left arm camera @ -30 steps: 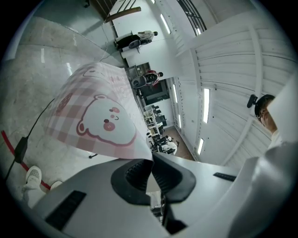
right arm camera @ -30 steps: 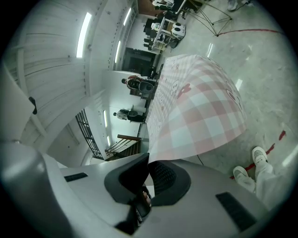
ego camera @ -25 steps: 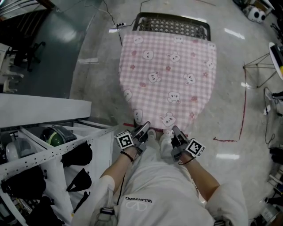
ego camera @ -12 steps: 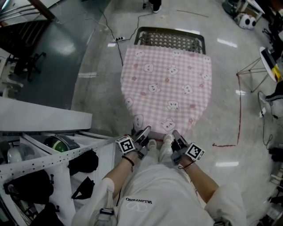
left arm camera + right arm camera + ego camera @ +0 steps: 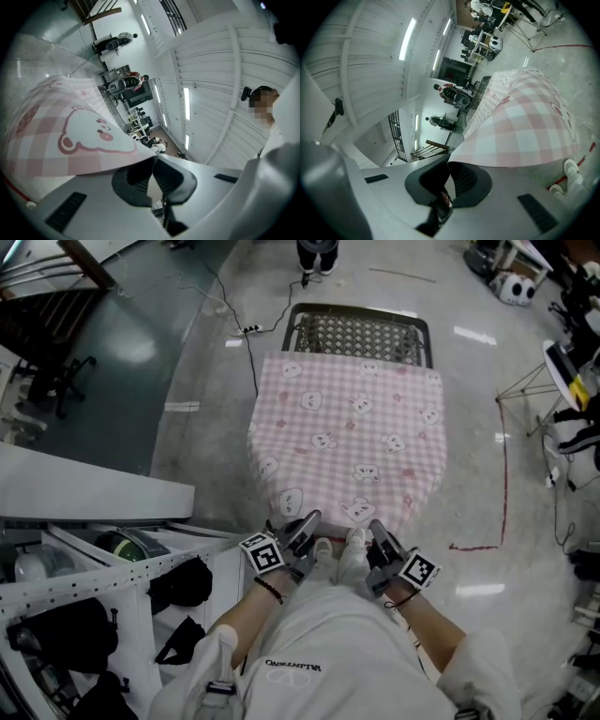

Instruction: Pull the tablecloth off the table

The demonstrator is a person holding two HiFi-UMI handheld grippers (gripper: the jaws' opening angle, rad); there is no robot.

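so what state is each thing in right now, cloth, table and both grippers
tablecloth: drawn partway toward the person, near edge held in both grippers
table: mesh top bare at the far end, rest covered
left gripper: shut on the tablecloth
right gripper: shut on the tablecloth
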